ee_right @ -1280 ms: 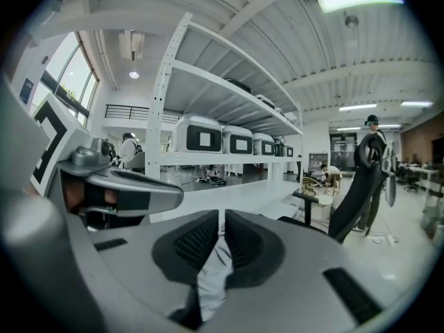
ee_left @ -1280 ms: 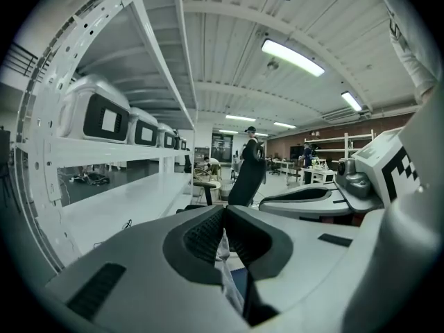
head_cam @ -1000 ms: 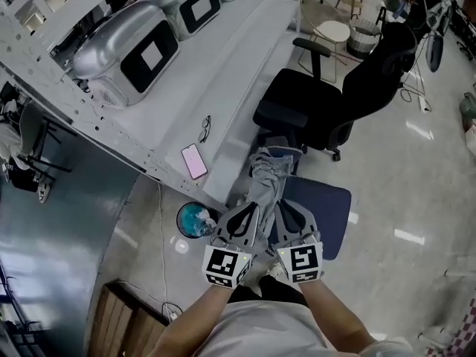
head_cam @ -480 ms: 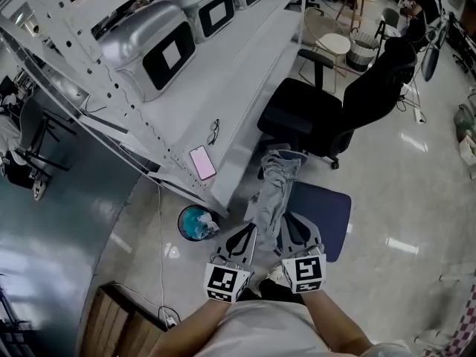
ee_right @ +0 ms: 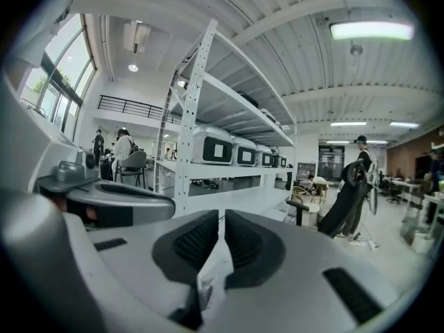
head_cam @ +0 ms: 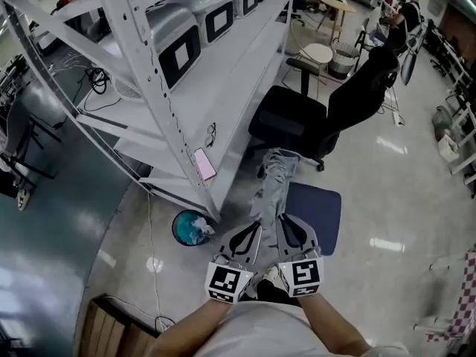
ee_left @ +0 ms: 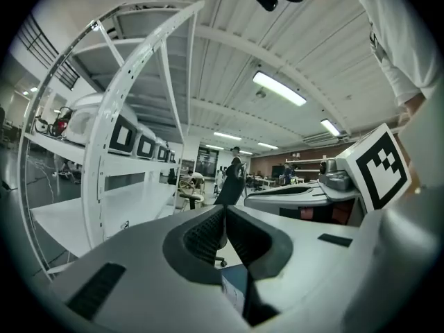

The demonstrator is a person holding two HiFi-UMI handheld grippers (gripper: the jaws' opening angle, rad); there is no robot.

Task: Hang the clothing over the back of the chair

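Note:
In the head view a grey garment (head_cam: 271, 192) hangs forward and down from both grippers, which are held side by side close to my body. My left gripper (head_cam: 251, 229) is shut on its near end, and a fold of the cloth (ee_left: 234, 291) shows low between the jaws. My right gripper (head_cam: 284, 225) is shut on it too, with a pale strip of cloth (ee_right: 215, 262) caught between the pads. The black office chair (head_cam: 294, 117) stands ahead beyond the garment, its tall back (head_cam: 364, 80) leaning to the right. It also shows in the gripper views, chair (ee_left: 231, 179) and chair (ee_right: 347, 200).
A white shelf rack (head_cam: 223, 88) runs along the left with a pink phone (head_cam: 204, 164) and glasses (head_cam: 211, 134) on its low shelf. A round bin (head_cam: 190, 227) sits by the rack's foot. A blue mat (head_cam: 316, 214) lies under the garment. People sit at the far back (head_cam: 401, 6).
Both grippers have carried the garment forward along the rack, still side by side. The rack's upright now looms closer on the left. Both grips are unchanged.

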